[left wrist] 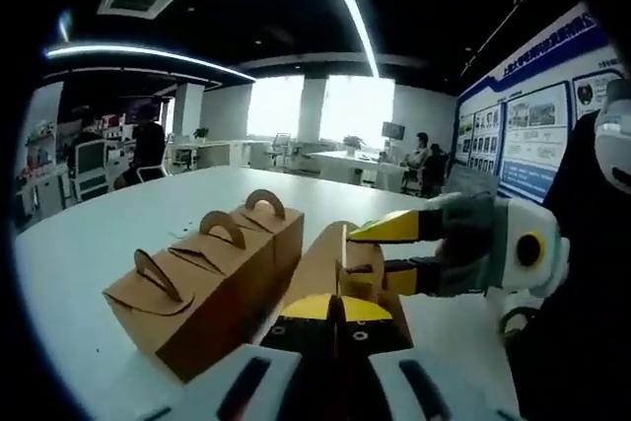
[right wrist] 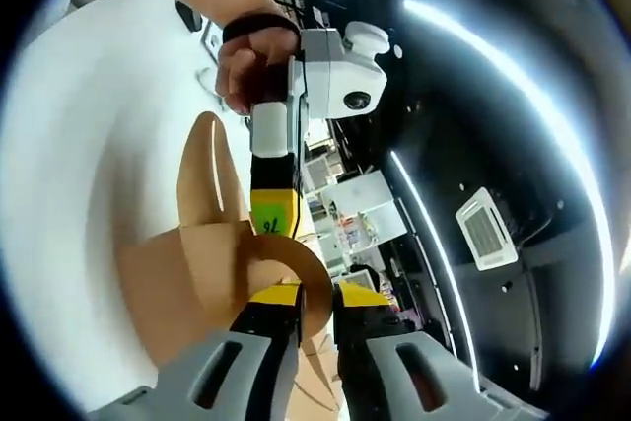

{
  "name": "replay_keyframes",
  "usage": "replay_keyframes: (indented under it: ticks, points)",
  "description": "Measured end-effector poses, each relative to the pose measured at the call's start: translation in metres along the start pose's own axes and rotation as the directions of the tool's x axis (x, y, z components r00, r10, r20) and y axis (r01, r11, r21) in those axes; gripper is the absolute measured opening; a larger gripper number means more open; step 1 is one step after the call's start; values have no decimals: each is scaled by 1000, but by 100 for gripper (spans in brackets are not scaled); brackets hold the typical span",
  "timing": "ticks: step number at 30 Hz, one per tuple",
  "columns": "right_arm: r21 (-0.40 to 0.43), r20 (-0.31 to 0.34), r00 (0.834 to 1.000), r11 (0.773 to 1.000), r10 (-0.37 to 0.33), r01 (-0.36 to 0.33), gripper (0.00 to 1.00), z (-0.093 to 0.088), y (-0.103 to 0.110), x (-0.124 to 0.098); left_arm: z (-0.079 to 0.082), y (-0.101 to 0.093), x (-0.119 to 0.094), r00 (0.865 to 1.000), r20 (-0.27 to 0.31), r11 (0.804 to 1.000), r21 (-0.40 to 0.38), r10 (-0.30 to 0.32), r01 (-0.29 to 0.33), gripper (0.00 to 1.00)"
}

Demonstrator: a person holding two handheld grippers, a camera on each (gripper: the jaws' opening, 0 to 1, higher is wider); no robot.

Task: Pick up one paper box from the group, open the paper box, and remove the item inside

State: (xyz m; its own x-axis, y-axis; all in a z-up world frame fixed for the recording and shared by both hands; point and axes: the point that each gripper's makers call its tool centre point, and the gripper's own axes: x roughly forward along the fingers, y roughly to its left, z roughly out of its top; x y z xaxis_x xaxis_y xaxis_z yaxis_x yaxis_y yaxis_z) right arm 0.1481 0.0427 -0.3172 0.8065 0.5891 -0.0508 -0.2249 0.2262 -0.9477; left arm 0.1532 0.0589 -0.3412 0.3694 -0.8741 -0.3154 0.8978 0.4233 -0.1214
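Left gripper view: three closed paper boxes [left wrist: 212, 278] stand touching in a row on the white surface [left wrist: 69, 263], with bare room toward its far edge. A fourth, opened paper box [left wrist: 330, 268] is gripped by both tools: the left tool [left wrist: 335, 327] pinches its near flap, and the right tool [left wrist: 380, 248] pinches another flap [right wrist: 291, 273].

**Both grippers on one box**

Left gripper [left wrist: 338, 311], jaws together, pinches the opened paper box [left wrist: 330, 263]. Right gripper [left wrist: 380, 248] reaches in from the right, gripping its flap. Beside them, three closed boxes [left wrist: 212, 268] sit in a row on the white worktop [left wrist: 79, 244].
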Motion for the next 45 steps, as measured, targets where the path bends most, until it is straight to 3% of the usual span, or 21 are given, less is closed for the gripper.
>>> replay_keyframes:
  ticks: [7, 26, 32, 45]
  points:
    - [0, 4, 1000, 1000, 6, -6, 13, 1, -1, -2, 0, -2, -1, 1000, 5, 999, -46, -7, 7, 4]
    - [-12, 32, 999, 999, 32, -32, 12, 8, -11, -27, -3, 0, 1, 999, 2, 998, -52, 33, -33, 4]
    - [-50, 65, 992, 994, 104, -100, 3, 16, 5, -41, -4, 7, -1, 998, 11, 996, -74, 55, -54, 4]
    - [-44, 66, 990, 992, 125, -122, 3, 13, 17, -48, -7, 8, 0, 998, 11, 993, -98, 64, -63, 4]
